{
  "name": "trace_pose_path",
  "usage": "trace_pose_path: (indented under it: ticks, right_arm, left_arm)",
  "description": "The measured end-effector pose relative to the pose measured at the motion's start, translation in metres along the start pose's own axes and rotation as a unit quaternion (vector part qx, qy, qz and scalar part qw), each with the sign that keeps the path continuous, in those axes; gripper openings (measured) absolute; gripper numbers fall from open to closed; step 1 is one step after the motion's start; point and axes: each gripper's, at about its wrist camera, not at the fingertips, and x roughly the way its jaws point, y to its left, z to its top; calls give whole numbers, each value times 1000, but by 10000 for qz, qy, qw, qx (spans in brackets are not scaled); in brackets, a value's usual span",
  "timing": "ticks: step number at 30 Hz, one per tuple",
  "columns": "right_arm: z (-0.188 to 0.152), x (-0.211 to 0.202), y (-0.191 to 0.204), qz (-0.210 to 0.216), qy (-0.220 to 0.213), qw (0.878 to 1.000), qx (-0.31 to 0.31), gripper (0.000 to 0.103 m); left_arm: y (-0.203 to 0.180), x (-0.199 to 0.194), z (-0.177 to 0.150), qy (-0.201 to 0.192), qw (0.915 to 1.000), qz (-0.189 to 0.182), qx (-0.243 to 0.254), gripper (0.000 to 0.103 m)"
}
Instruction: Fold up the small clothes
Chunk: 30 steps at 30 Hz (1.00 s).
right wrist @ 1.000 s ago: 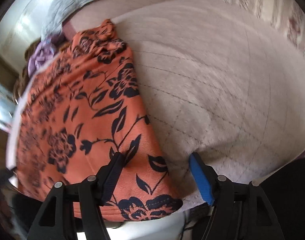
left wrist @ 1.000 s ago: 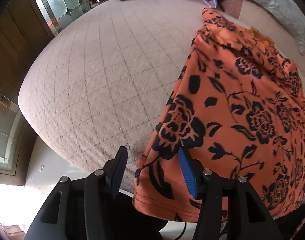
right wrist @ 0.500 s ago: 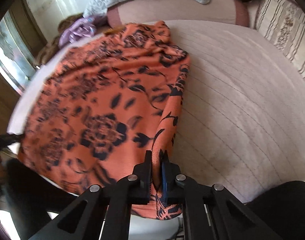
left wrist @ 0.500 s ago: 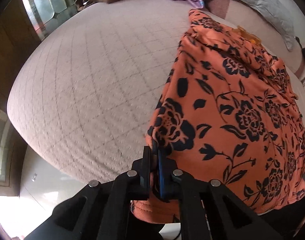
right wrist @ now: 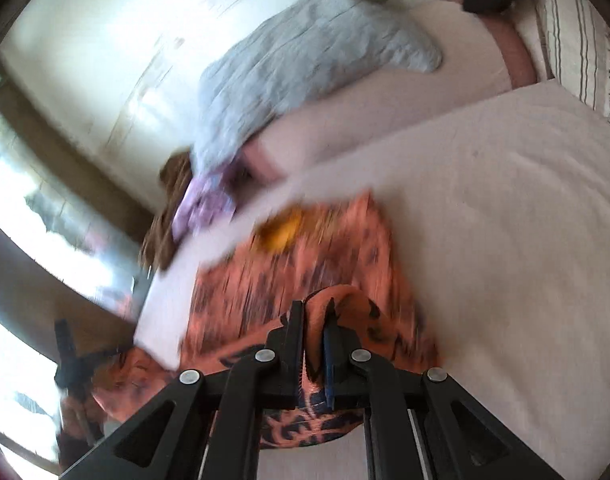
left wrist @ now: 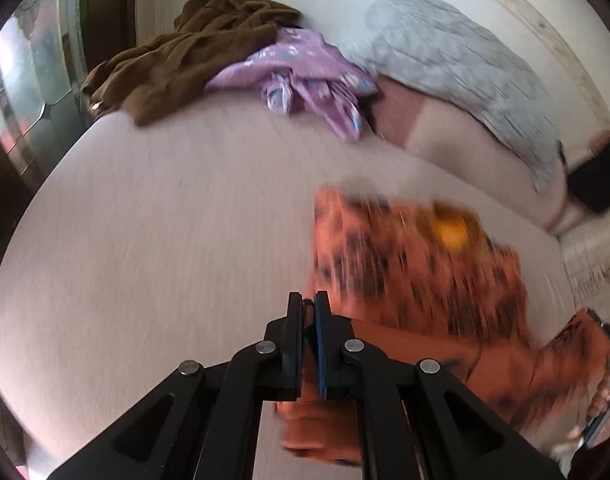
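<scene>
An orange garment with a black flower print (left wrist: 417, 272) lies on the pale quilted bed (left wrist: 165, 240), blurred by motion. My left gripper (left wrist: 309, 304) is shut on its near left corner and holds the hem lifted over the rest. In the right wrist view my right gripper (right wrist: 315, 312) is shut on the near right corner of the same garment (right wrist: 305, 264), with a fold of cloth bulging between the fingers. A yellow patch (left wrist: 451, 232) shows at the garment's far end.
A brown garment (left wrist: 185, 52) and a purple garment (left wrist: 305, 72) lie heaped at the far edge of the bed. A grey quilted pillow (left wrist: 457, 64) leans at the back, a striped pillow (right wrist: 569, 32) at the right. A window is at the left.
Both grippers closed on the garment's near corners, then lifted them and carried the hem forward over the garment toward its far end.
</scene>
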Motion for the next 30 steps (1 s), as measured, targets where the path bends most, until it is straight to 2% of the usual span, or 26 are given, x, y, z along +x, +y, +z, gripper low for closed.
trace_pose_path:
  ticks: [2, 4, 5, 6, 8, 10, 11, 12, 13, 14, 15, 17, 20, 22, 23, 24, 26, 28, 30]
  right_arm:
    - [39, 42, -23, -141, -157, 9987, 456, 11]
    - [62, 84, -46, -209, -206, 9959, 858, 13]
    - [70, 111, -62, -133, -153, 9929, 1176, 18]
    - [72, 132, -76, -206, -85, 9892, 1448, 29]
    - [70, 154, -95, -484, -174, 9830, 1762, 38]
    - [63, 158, -105, -519, -265, 9796, 1922, 56]
    - [58, 151, -105, -452, -363, 9807, 1869, 64]
    - [54, 144, -100, -457, -514, 9824, 1734, 64]
    - [50, 135, -91, -469, -674, 9855, 1484, 64]
    - [48, 131, -77, -470, -709, 9903, 1099, 64]
    - [45, 131, -58, -442, -594, 9949, 691, 64]
    - [38, 144, -20, -530, -241, 9983, 51, 62]
    - [28, 187, 22, -997, 204, 9937, -469, 61]
    - [24, 225, 31, -1471, 622, 9855, -577, 61]
    - [23, 238, 35, -1695, 689, 9815, -569, 61]
    - [25, 241, 42, -1884, 621, 9783, -604, 61]
    - [33, 241, 72, -2059, 586, 9742, -716, 60]
    - [33, 236, 120, -1818, 277, 9761, -1156, 60]
    - [23, 243, 161, -1479, 363, 9732, -1725, 60]
  left_arm:
    - [0, 47, 34, 75, 9997, 32, -235, 10]
    - [10, 88, 43, 153, 9969, 151, -760, 10]
    - [14, 105, 43, 175, 9950, 158, -970, 10]
    - [17, 117, 40, 185, 9938, 224, -1075, 10]
    - [18, 120, 29, 1, 9928, 432, -1121, 10]
    - [17, 97, 13, -541, 9911, 562, -1077, 12]
    - [15, 83, 2, -803, 9891, 633, -1061, 15]
    - [8, 66, -13, -1001, 9877, 708, -968, 31]
    - [2, 58, -22, -1014, 9876, 795, -893, 49]
    - [-2, 55, -22, -949, 9869, 958, -882, 54]
    - [-10, 52, -29, -827, 9862, 1141, -864, 54]
    - [-22, 48, -43, -642, 9898, 1067, -687, 54]
    - [-25, 60, -62, -381, 9907, 1143, -627, 56]
    - [-12, 86, -65, 303, 9893, 1218, -745, 57]
    - [0, 94, -67, 493, 9887, 1071, -922, 59]
    - [12, 94, -68, 418, 9892, 809, -1151, 60]
    - [18, 89, -64, 433, 9897, 712, -1160, 60]
    - [18, 81, -60, 282, 9914, 889, -917, 60]
    - [22, 78, -57, 137, 9900, 1173, -770, 60]
